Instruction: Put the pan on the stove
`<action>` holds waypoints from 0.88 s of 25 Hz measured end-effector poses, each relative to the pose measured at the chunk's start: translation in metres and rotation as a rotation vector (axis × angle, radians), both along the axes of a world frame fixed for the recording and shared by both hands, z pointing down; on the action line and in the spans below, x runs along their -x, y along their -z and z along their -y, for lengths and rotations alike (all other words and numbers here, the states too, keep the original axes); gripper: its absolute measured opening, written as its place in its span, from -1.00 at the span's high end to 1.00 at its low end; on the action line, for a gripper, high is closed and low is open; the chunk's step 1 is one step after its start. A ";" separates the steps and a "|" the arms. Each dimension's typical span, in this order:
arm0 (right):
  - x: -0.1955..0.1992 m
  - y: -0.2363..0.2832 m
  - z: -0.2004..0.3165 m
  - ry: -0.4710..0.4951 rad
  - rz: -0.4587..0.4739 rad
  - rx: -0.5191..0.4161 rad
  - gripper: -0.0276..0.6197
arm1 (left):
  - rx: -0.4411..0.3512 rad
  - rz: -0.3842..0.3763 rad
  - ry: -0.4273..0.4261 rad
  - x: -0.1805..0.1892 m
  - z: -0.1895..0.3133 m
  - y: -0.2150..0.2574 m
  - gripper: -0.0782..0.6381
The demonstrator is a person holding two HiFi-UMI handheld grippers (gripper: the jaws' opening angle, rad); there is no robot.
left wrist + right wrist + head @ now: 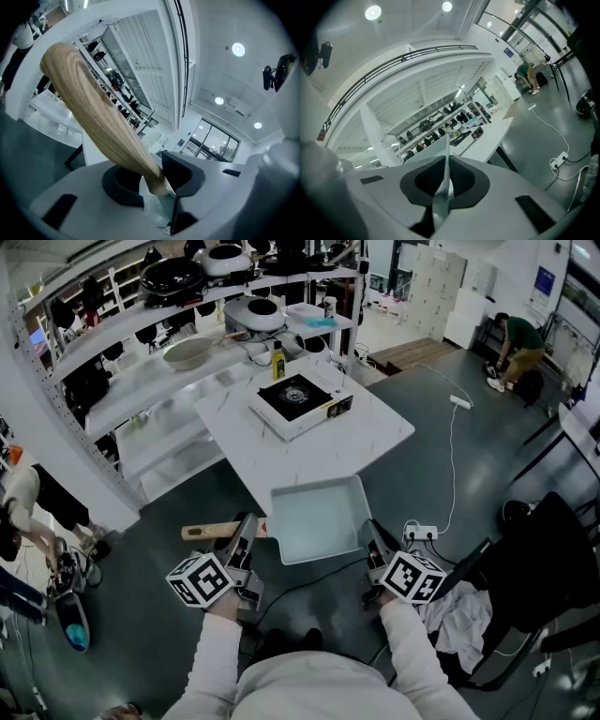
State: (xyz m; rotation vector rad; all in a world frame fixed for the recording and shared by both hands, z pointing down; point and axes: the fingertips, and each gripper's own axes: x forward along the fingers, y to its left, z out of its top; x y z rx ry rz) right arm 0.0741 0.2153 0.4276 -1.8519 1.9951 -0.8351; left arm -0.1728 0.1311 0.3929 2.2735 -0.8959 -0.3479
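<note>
Before the tabletop [309, 451], the stiff, likely light pan [319, 519] hangs pinched: left hand-held gripper [246, 526] on handle [214, 531], right hand-held gripper [373, 538] on rim [362, 512].

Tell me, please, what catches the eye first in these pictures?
A square pale pan is held at the near corner of the white table: the left gripper clamps its wooden handle, the right gripper pinches its right rim. Farther back on the table sits a portable stove, its burner bare.
</note>
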 end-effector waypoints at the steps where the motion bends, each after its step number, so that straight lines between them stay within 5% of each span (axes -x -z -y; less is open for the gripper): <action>1: -0.001 0.000 -0.001 0.001 0.000 0.001 0.77 | -0.002 0.001 0.001 -0.002 -0.001 0.001 0.40; 22: -0.028 -0.014 0.043 0.027 0.027 0.022 0.77 | 0.043 0.019 0.017 -0.028 0.038 -0.018 0.40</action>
